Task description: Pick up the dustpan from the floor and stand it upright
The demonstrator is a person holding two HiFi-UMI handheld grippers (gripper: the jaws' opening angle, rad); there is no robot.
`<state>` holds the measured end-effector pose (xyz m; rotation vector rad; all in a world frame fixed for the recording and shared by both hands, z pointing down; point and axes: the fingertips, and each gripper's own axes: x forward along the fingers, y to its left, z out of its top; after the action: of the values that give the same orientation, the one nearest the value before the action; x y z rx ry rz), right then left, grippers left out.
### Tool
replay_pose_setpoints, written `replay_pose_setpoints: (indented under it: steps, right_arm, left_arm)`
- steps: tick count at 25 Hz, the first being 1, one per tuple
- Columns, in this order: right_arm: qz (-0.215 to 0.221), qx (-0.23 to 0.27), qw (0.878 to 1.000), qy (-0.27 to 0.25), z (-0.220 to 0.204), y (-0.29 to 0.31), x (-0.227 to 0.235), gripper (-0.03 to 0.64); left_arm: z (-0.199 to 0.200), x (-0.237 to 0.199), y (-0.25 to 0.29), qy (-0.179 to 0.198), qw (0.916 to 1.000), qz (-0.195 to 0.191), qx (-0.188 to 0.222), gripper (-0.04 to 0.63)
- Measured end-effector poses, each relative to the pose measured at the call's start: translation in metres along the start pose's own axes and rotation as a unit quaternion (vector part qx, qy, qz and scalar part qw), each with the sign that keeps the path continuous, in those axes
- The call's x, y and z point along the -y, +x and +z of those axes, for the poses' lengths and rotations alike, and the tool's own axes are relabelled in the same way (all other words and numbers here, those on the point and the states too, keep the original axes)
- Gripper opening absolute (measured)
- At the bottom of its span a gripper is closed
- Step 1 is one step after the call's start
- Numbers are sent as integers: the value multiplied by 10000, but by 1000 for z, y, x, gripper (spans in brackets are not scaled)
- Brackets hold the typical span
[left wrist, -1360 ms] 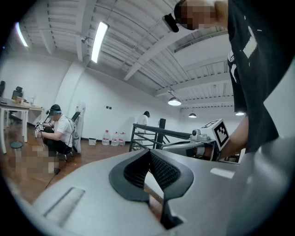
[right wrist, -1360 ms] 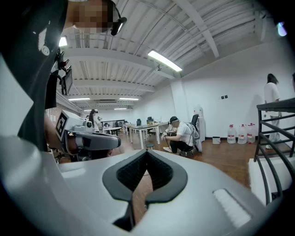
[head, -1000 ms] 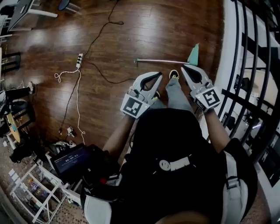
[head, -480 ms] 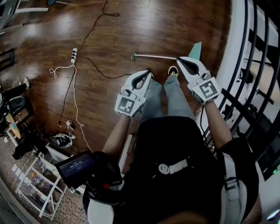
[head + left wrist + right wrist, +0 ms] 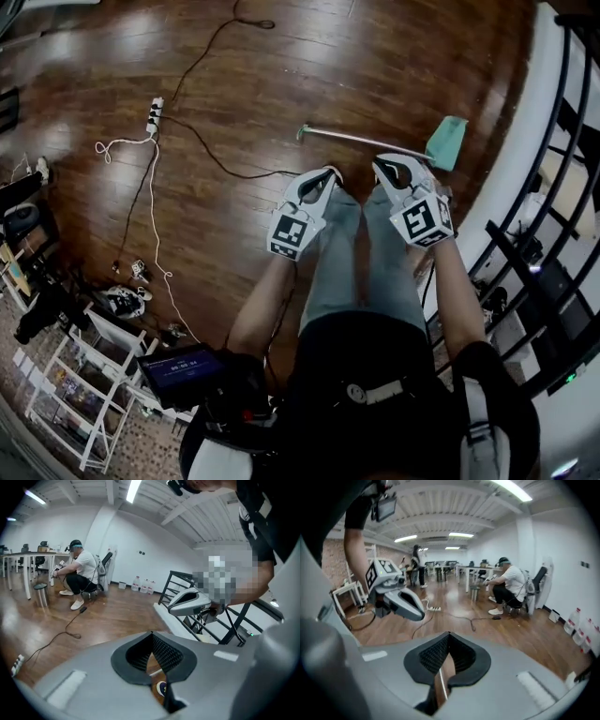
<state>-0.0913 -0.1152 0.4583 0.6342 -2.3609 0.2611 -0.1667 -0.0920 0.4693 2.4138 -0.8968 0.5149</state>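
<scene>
Sinking since before, left tongs (image 5: 328,172) and right tongs (image 5: 380,163) — both closed, empty — near dustpan (image 5: 446,142)

Black top (image 5: 375,361), grey trousers (image 5: 337,258), white left tongs (image 5: 334,172), right tongs (image 5: 378,162).

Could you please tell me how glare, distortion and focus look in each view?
Head view: heavy fisheye bends the railing, lamp glare on the floor, dark corners. Left gripper view: curved edges, dark rim, near jaws soft. Right gripper view: likewise, with a ceiling lamp blown out.
</scene>
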Motion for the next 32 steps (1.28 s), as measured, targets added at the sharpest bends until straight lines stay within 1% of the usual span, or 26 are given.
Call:
replay_pose_setpoints:
  steps: [1, 2, 4, 6, 9, 10, 11, 12, 15, 17, 21, 24, 26, 29, 30, 32]
  right_arm:
    - [139, -278, 9993, -216, -18, 26, -4, 3]
    - [255, -498, 9979, -328, -38, 51, -6, 3]
    - [461, -816, 9951, -324, -84, 100, -12, 3]
    - [760, -1078, 9907, -325, -137, 146, -23, 3]
    - [1286, -1466, 9802, -350, -219, 211, -46, 6]
    - [1464, -1628, 9752, -310, -245, 231, -53, 49]
    - [1628, -1794, 9698, -280, -270, 251, -58, 102]
    - [1760, -1946, 9646, -269, -294, 271, -63, 114]
    - [1916, -2356, 9517, -458, -357, 324, -73, 114]
    - [1955, -2550, 9445, -681, -389, 354, -77, 114]
    - [2213, -2770, 9311, -861, -424, 393, -93, 122]
    - [2200, -3012, 9210, -1123, -439, 411, -99, 120]
    - [2168, -3121, 9173, -1192, -443, 417, -101, 110]
    - [2029, -3223, 9184, -1077, -441, 413, -99, 100]
    - [1964, -3206, 9208, -1034, -434, 408, -95, 97]
    - [1805, -3052, 9300, -971, -409, 393, -84, 95]
  left_arm:
    - [-20, -11, 8, -59, 9999, 71, -84, 14]
    - [-40, -20, 18, -128, 9998, 128, -130, 14]
    - [-82, -36, 43, -230, 9993, 233, -169, 14]
    - [-124, -49, 69, -300, 9989, 319, -172, 14]
    - [-190, -72, 100, -536, 9975, 420, -185, 15]
    - [-210, -81, 109, -637, 9967, 465, -185, 15]
    - [-229, -90, 118, -753, 9957, 507, -169, 35]
    - [-245, -99, 125, -881, 9945, 546, -136, 110]
    - [-284, -120, 141, -1204, 9903, 689, -1, 118]
    - [-305, -130, 148, -1264, 9887, 802, -3, 114]
    - [-334, -139, 152, -1280, 9873, 942, -41, 112]
    - [-341, -143, 145, -1352, 9855, 1026, 18, 112]
    - [-340, -145, 140, -1400, 9843, 1072, 80, 112]
    - [-335, -144, 133, -1464, 9829, 1107, 114, 109]
    - [-331, -143, 130, -1557, 9812, 1136, 140, 109]
    - [-316, -137, 120, -1739, 9775, 1178, 182, 107]
